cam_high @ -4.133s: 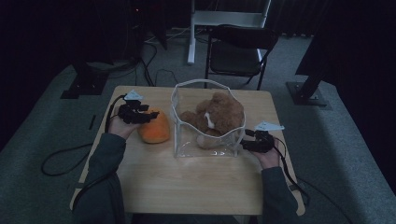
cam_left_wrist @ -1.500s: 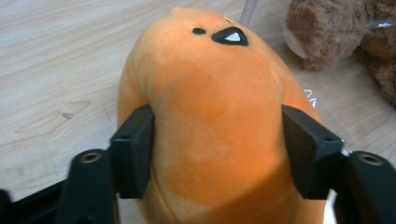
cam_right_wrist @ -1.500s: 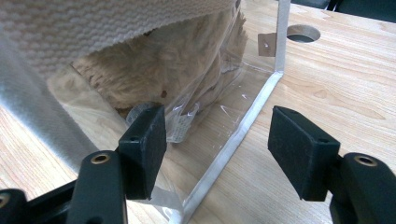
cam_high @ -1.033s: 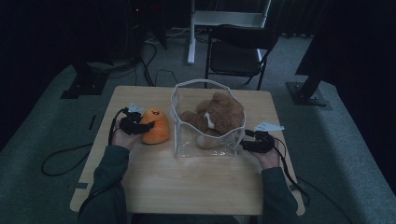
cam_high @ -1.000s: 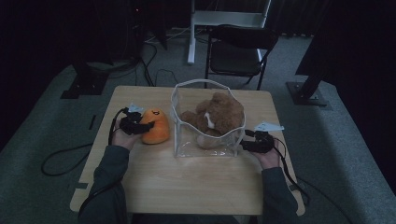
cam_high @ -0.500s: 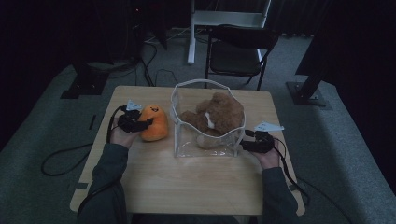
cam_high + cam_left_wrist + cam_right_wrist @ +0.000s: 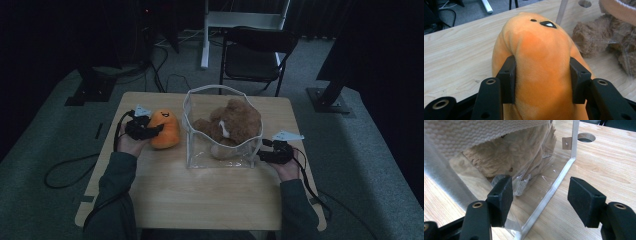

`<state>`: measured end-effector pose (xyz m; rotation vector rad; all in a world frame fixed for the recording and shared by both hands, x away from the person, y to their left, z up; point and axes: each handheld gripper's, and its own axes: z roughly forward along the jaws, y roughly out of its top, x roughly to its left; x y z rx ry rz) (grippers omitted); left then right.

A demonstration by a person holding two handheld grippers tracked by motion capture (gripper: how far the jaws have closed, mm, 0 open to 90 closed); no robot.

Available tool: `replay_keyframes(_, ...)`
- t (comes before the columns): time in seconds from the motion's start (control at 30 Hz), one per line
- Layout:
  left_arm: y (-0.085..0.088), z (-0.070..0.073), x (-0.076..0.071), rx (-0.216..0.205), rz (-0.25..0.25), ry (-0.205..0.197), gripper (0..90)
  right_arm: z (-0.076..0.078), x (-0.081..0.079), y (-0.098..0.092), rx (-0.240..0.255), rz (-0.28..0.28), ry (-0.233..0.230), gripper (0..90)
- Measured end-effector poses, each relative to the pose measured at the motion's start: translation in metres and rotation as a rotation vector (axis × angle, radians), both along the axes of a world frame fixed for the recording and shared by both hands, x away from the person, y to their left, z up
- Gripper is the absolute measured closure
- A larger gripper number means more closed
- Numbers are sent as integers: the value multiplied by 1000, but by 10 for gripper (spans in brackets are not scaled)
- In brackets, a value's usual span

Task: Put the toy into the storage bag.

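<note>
No lettering, label or number can be read anywhere (dim, besides).

My light wood table [image 7: 200,195] carries a clear plastic bag [image 7: 220,155] near the middle with a brown teddy bear [image 7: 231,125] inside, and an orange plush toy [image 7: 166,129] just left of it.

I see a dim room w/ grey carpet floor [image 7: 380,165]. A wooden table [image 7: 210,195] sits at centre; a black folding chair [image 7: 255,52] stands behind it, cables [image 7: 65,167] trail at left.
</note>
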<state>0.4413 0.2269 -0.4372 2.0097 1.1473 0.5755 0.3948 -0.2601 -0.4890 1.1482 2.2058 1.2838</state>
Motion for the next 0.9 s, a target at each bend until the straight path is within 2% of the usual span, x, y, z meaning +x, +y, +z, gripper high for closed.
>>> replay_keyframes(0.5,2,10,1,5,7,-21,509,-1,0,0,2,1,0,361)
replay_keyframes(0.9,1,27,2,8,8,-57,509,-2,0,0,3,0,2,361)
